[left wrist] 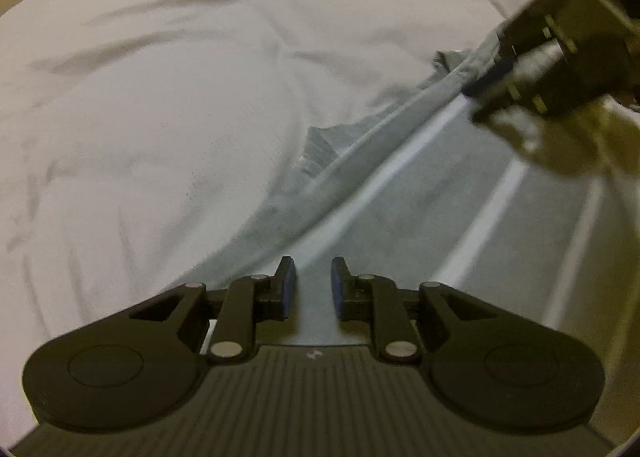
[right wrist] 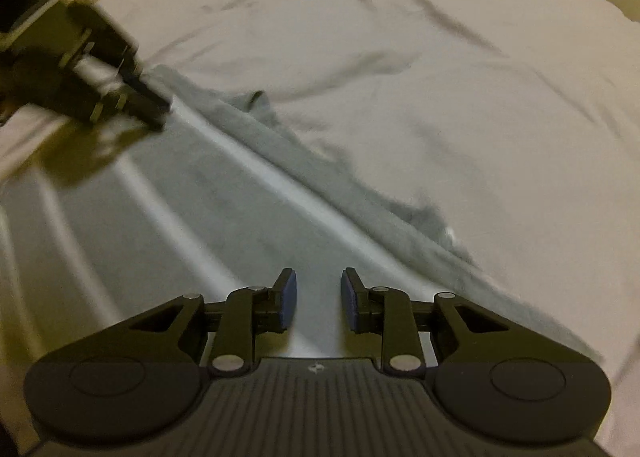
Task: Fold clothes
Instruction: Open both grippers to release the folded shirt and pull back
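White bedding (left wrist: 160,105) spreads under our grey striped garment (left wrist: 400,225), which lies flat with its folded edge running diagonally. Our left claw (left wrist: 313,285) and right claw (right wrist: 319,295) hover over it, jaws narrowly parted, nothing between them. Soft, light, limp cloth; we judge the thick edge (right wrist: 340,193) the best hold.

Both wrist cams look steeply down, close over the bed sheet (left wrist: 160,97); each catches the striped garment (right wrist: 160,237) and the other gripper.
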Action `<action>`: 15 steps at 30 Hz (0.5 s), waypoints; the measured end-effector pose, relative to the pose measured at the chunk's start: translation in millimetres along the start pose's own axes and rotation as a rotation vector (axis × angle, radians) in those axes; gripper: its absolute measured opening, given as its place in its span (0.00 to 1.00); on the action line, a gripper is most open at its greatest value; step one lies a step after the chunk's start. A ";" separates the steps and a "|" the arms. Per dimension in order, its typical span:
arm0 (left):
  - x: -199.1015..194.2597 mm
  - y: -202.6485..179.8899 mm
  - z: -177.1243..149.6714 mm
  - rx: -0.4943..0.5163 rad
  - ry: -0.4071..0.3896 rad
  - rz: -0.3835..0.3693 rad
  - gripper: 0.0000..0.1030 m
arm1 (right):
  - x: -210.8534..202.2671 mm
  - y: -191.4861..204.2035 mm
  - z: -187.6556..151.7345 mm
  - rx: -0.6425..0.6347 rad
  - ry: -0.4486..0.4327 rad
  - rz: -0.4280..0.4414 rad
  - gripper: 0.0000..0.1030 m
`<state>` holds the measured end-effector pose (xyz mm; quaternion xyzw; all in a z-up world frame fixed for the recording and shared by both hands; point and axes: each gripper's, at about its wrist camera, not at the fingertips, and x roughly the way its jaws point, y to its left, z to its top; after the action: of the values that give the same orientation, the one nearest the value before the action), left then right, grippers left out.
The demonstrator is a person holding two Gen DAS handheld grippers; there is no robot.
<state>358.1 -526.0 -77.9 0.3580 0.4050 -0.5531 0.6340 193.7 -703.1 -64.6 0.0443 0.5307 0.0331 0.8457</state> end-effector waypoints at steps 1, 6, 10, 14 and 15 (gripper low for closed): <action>2.1 5.7 0.6 -0.016 -0.008 0.020 0.20 | 4.4 -6.0 4.2 0.018 -0.010 -0.019 0.27; -23.9 41.7 -10.2 -0.103 -0.005 0.155 0.19 | -23.1 -45.8 18.4 0.170 -0.125 -0.161 0.35; -65.2 58.4 -46.2 -0.168 0.040 0.220 0.19 | -54.1 -30.7 -4.8 0.153 -0.124 -0.134 0.38; -91.5 38.7 -81.2 -0.237 0.079 0.232 0.21 | -75.3 6.6 -38.4 0.183 -0.099 -0.046 0.40; -94.2 29.1 -89.6 -0.246 0.093 0.227 0.22 | -74.6 16.4 -48.5 0.183 -0.086 -0.025 0.41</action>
<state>370.7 -402.6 -29.3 0.3464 0.4553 -0.4073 0.7119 117.5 -692.6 -17.0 0.1159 0.4954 -0.0281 0.8605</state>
